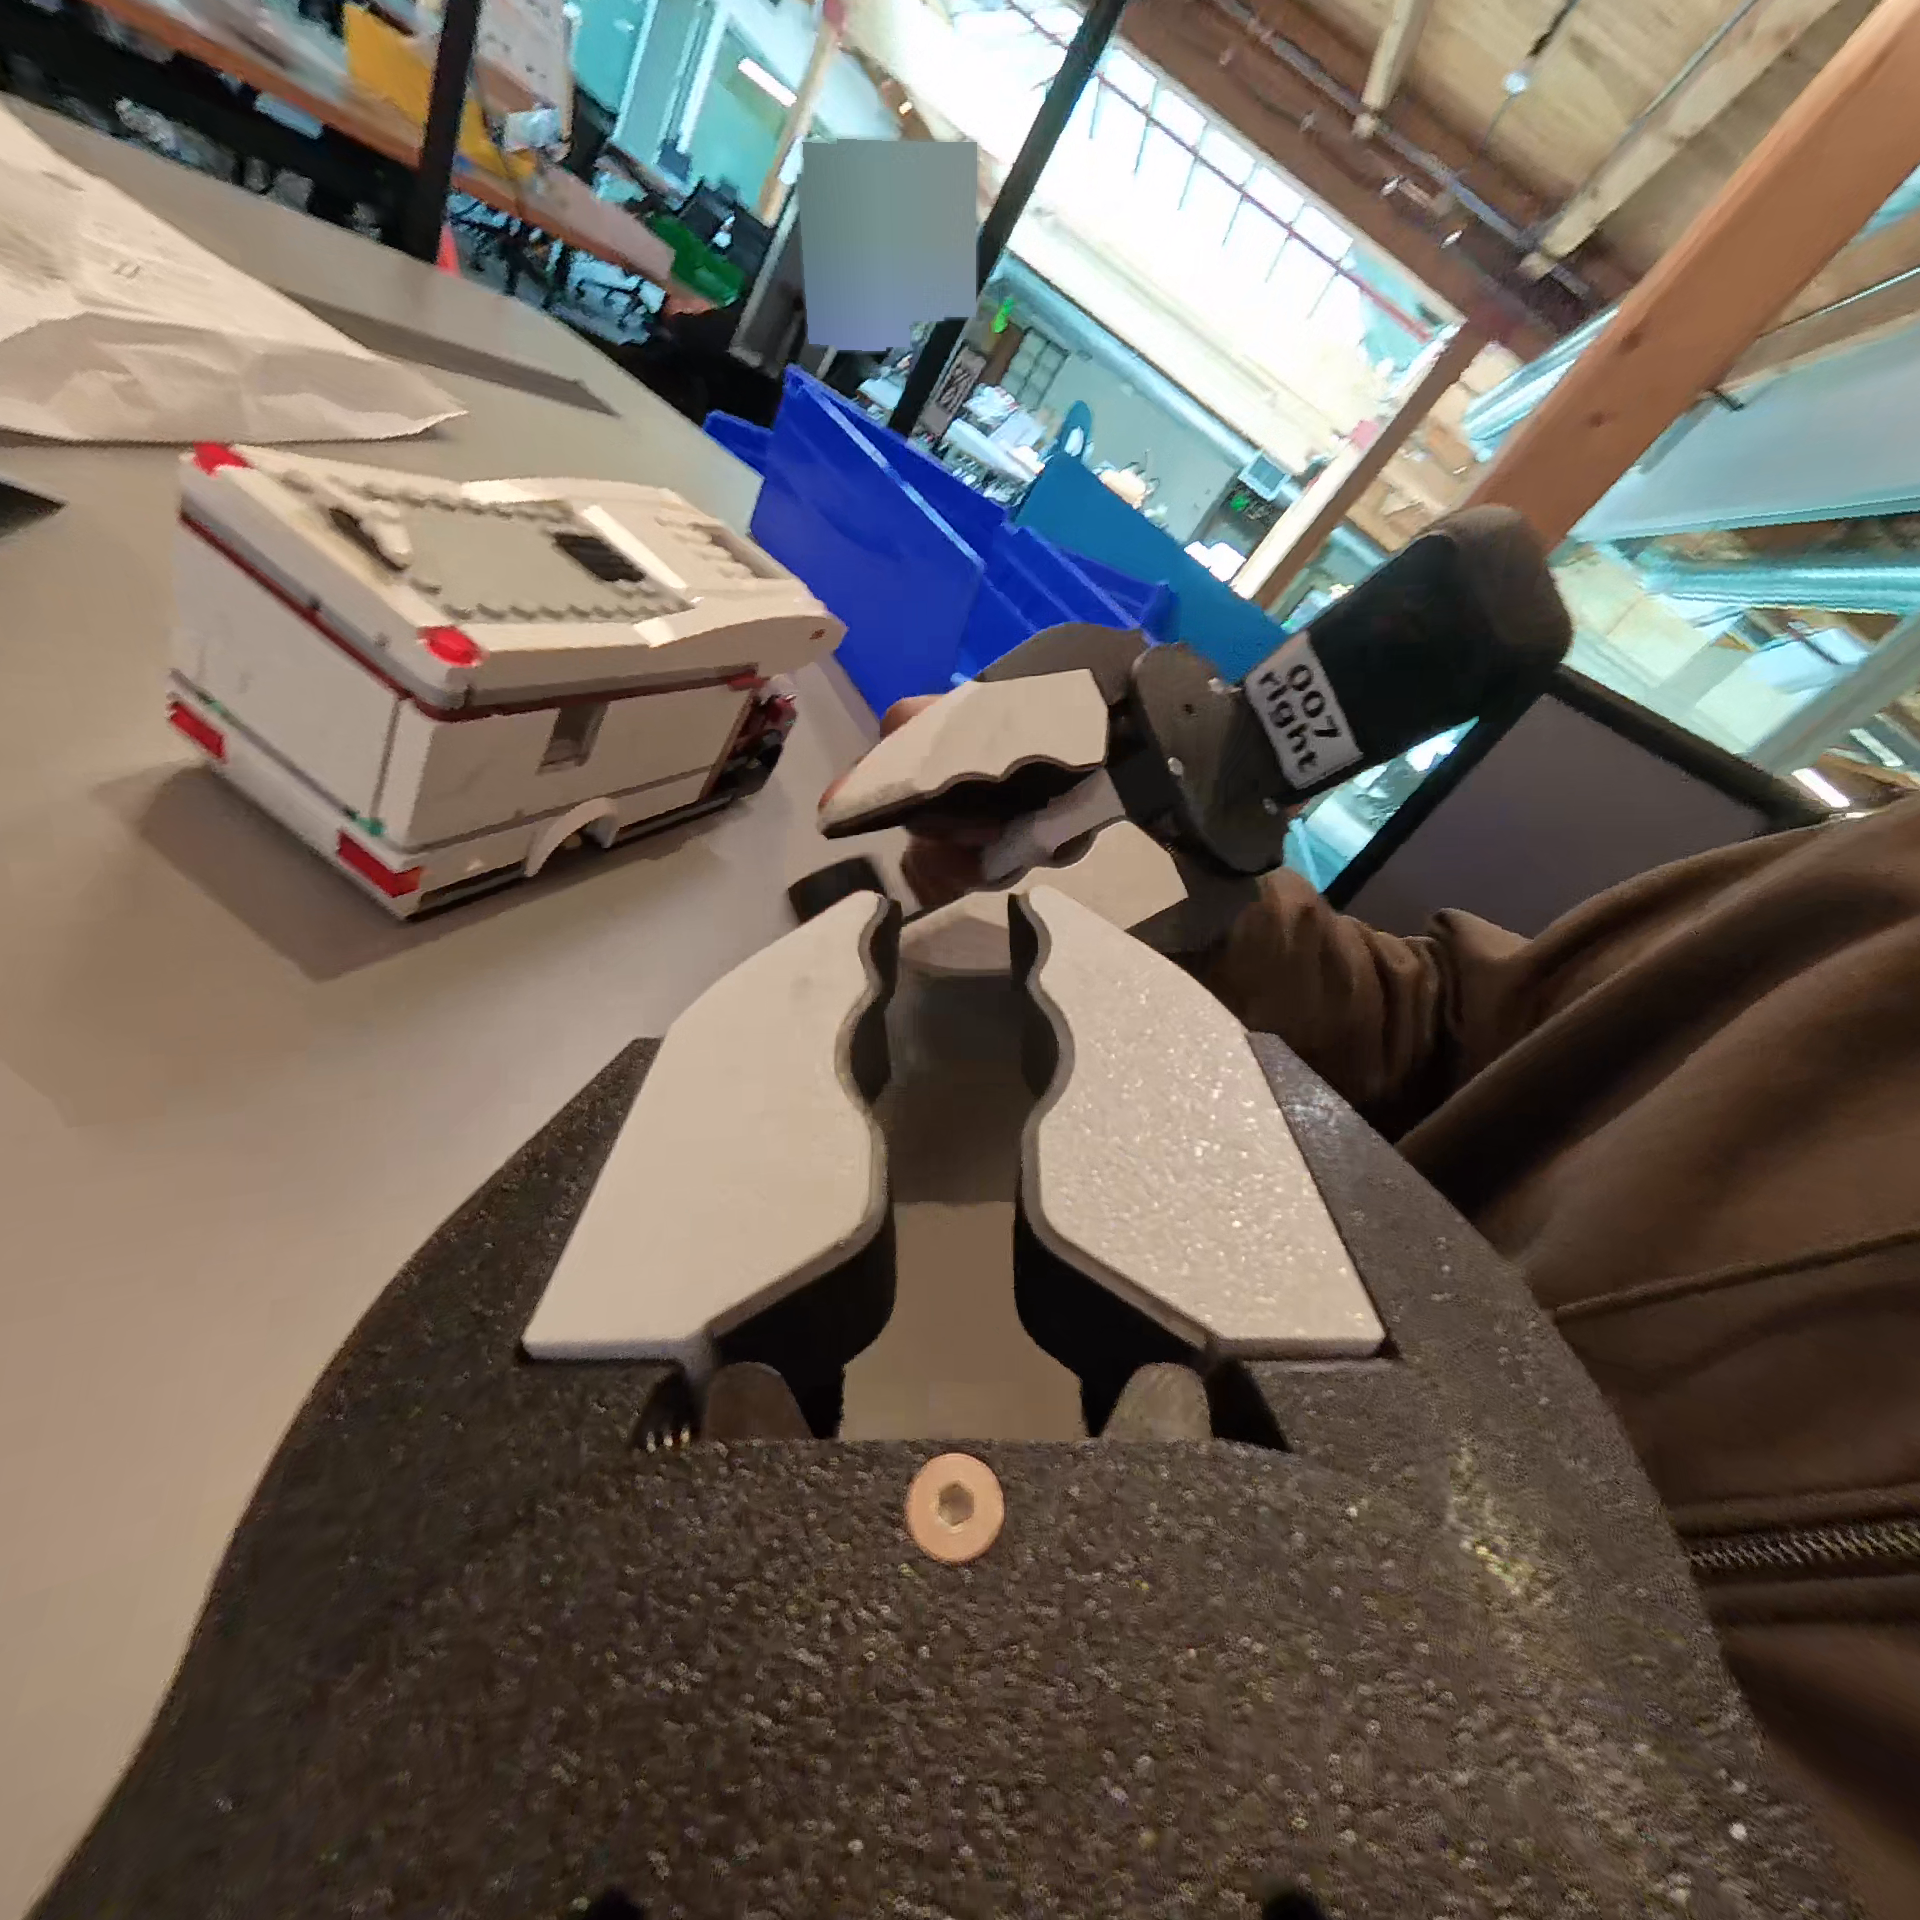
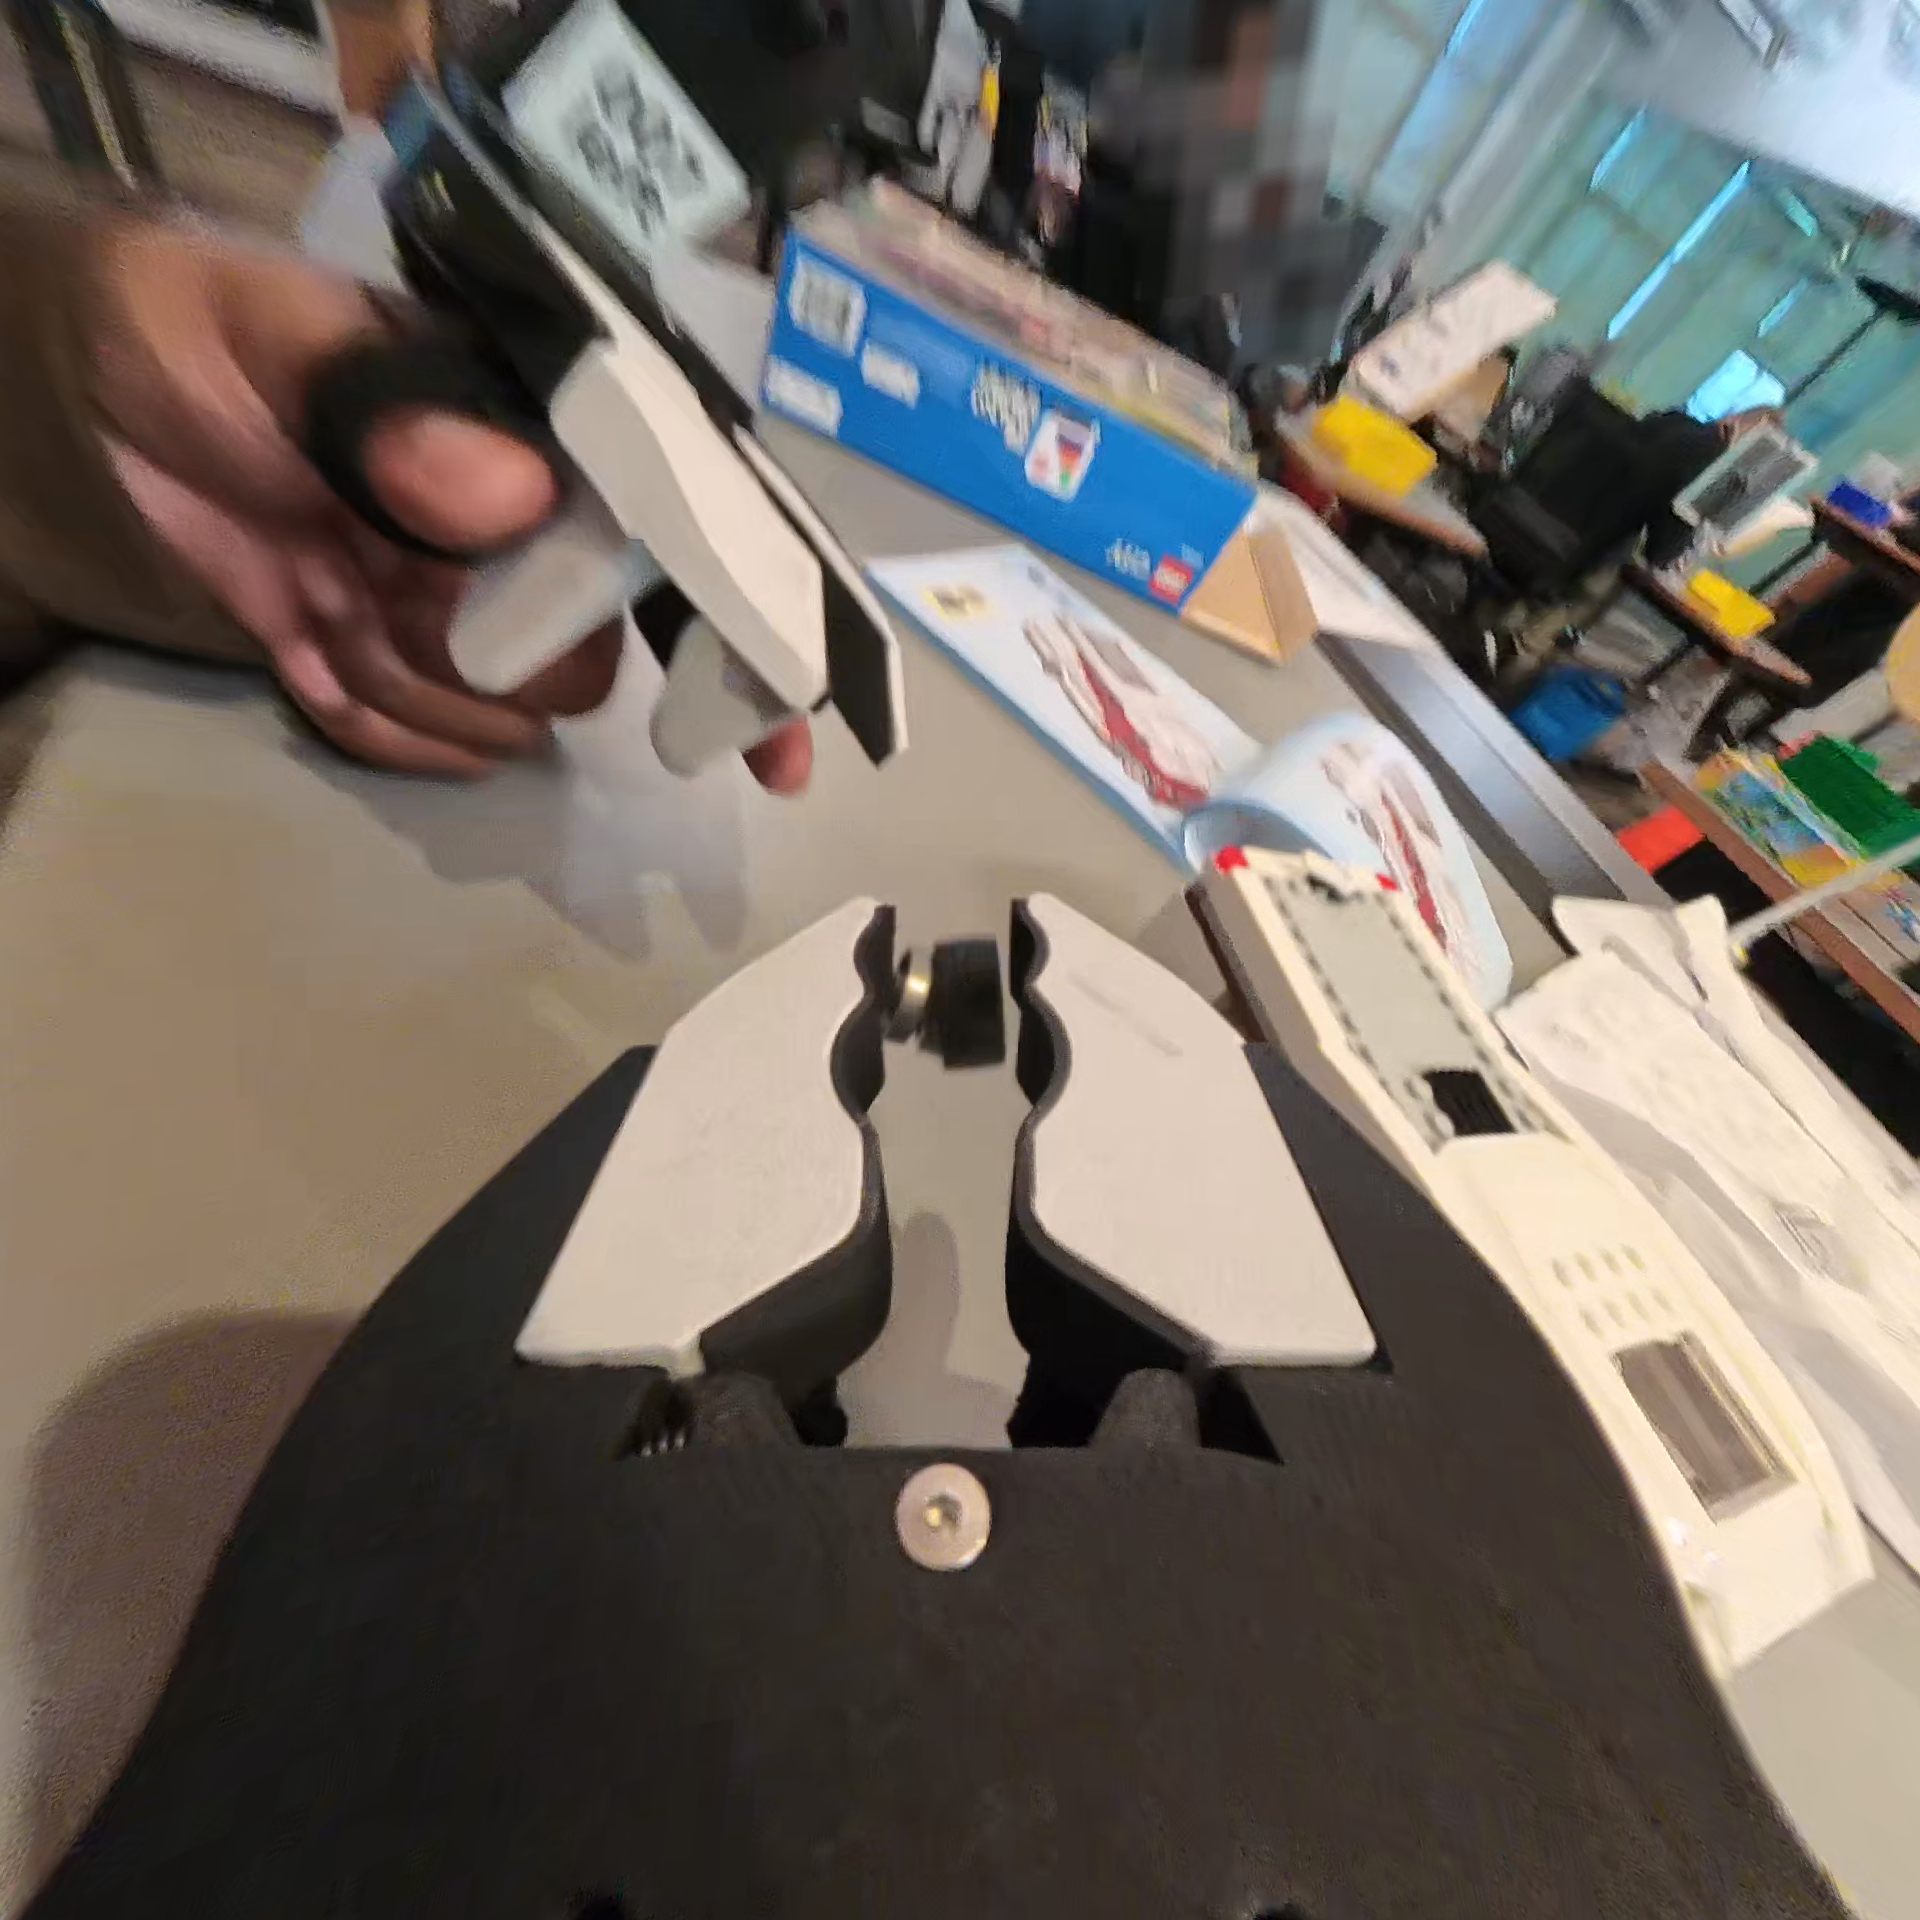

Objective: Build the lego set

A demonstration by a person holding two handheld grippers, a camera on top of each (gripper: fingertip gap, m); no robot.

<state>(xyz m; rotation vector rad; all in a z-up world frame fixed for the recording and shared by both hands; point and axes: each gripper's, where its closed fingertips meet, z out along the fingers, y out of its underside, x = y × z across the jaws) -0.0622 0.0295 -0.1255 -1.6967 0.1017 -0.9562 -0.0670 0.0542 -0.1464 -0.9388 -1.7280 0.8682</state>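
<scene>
A small black wheel with a grey hub [image 2: 951, 1003] shows in the gap of my right gripper [image 2: 951, 920], near the tips. In the left wrist view the wheel [image 1: 826, 888] sits low by the grey table [image 1: 208, 1143], just under the tip of the right gripper [image 1: 873, 847]. A sliver of table shows between finger and wheel, so the pads do not press on it. My left gripper [image 1: 951, 909] is open with nothing between its fingers. It also shows raised at the upper left of the right wrist view [image 2: 790, 727]. A white brick-built camper [image 1: 447, 686] stands to the left.
The camper's roof [image 2: 1455, 1143] lies close on the right of my right gripper. An open instruction booklet [image 2: 1122, 707] and a blue box [image 2: 987, 436] lie beyond. A white paper bag [image 1: 156, 322] lies at the far left. Blue bins [image 1: 883, 540] stand past the table edge. Less than 4 cm separates the two grippers' tips. My right gripper's tips are some 7 centimetres from the white brick-built camper [image 1: 447, 686].
</scene>
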